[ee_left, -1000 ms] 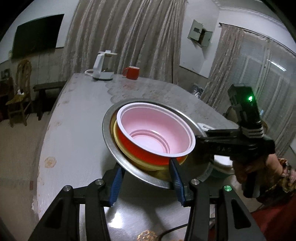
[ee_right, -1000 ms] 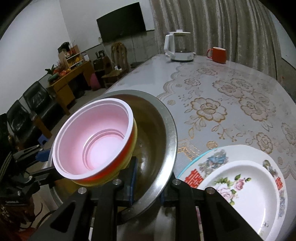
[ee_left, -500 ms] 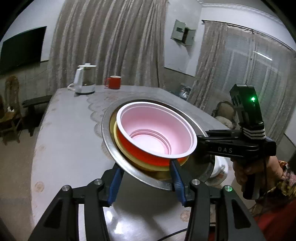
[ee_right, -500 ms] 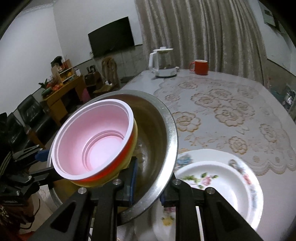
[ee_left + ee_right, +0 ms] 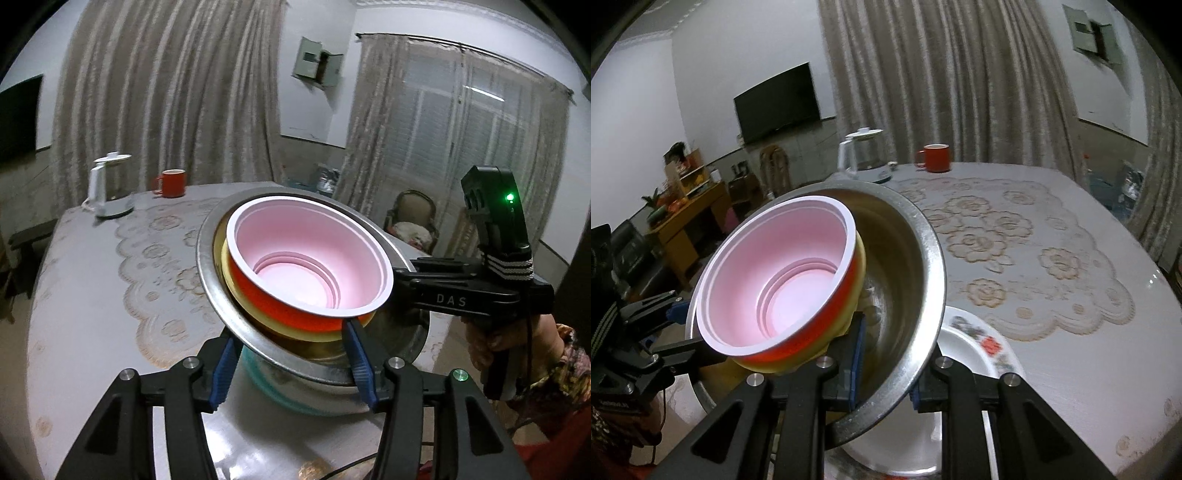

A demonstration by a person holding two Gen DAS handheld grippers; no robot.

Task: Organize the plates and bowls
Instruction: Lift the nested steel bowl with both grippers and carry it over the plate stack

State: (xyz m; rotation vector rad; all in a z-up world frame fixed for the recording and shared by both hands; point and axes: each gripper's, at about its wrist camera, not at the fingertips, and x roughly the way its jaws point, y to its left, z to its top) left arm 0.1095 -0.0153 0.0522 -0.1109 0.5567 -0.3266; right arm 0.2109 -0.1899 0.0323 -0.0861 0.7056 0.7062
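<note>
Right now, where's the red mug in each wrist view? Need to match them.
Left wrist: red mug upper left, on the far table edge, right of the white kettle.
Right wrist: red mug upper centre, again right of the white kettle.
Shared landmark: the kettle beside it, in front of the curtain.

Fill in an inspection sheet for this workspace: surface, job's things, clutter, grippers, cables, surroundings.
Surface: table under a lace-pattern cloth.
Job's things: steel bowl, tilted, with a yellow bowl and a red bowl with a pink inside nested in it; floral plate on the table beneath.
Clutter: kettle and red mug at the far end.
Grippers: right gripper is clamped on the steel bowl's rim; left gripper straddles the opposite rim, jaws just opening, grip unclear.
Cables: black cable near the left gripper.
Surroundings: curtains, television, window.
</note>
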